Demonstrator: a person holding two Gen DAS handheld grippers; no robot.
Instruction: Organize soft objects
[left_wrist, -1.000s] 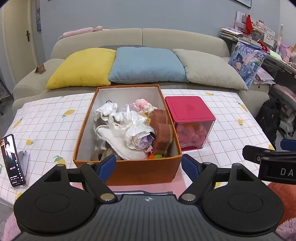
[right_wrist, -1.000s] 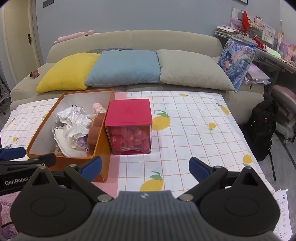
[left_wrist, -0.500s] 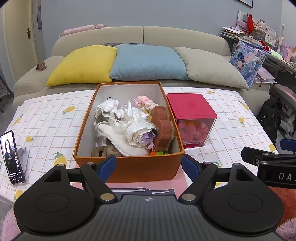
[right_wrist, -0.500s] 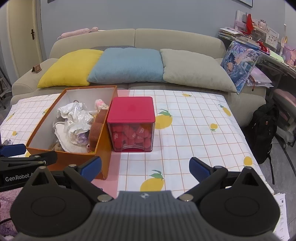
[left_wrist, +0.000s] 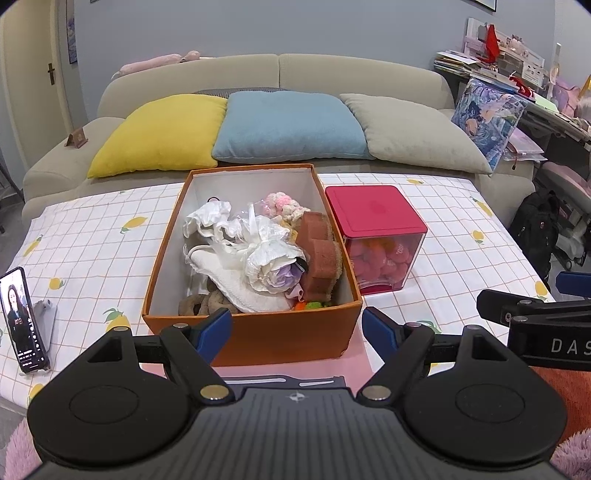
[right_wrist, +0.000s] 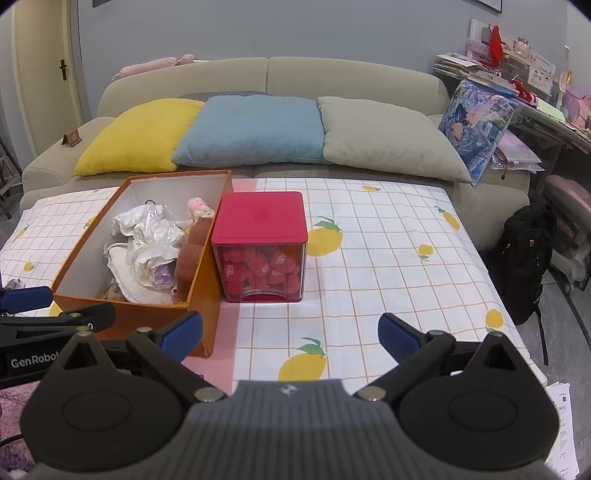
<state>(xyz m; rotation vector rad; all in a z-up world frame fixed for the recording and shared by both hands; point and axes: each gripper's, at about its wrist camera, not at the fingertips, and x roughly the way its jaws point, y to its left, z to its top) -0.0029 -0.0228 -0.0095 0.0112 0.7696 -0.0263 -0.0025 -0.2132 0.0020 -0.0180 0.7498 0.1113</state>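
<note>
Most of the soft objects look already gathered: the orange box (left_wrist: 255, 334) at table centre holds white cloths (left_wrist: 236, 254), a brown sponge (left_wrist: 319, 254) and a pink knit piece (left_wrist: 279, 203). Right of it, touching, the red-lidded cube (right_wrist: 260, 236) is full. Left gripper (left_wrist: 295, 328) and right gripper (right_wrist: 290, 332) hover near, both wide apart and empty; little seems left.

Far ahead of your fingers stands a beige sofa (left_wrist: 277, 70) carrying a yellow cushion (left_wrist: 159, 133), a blue cushion (left_wrist: 288, 125) and a grey cushion (left_wrist: 413, 133). Left of your left fingers, a phone (left_wrist: 22, 317) with its screen lit lies on the desk (left_wrist: 85, 236). Right of your right fingers, a black backpack (right_wrist: 524, 258) sits on the floor.
</note>
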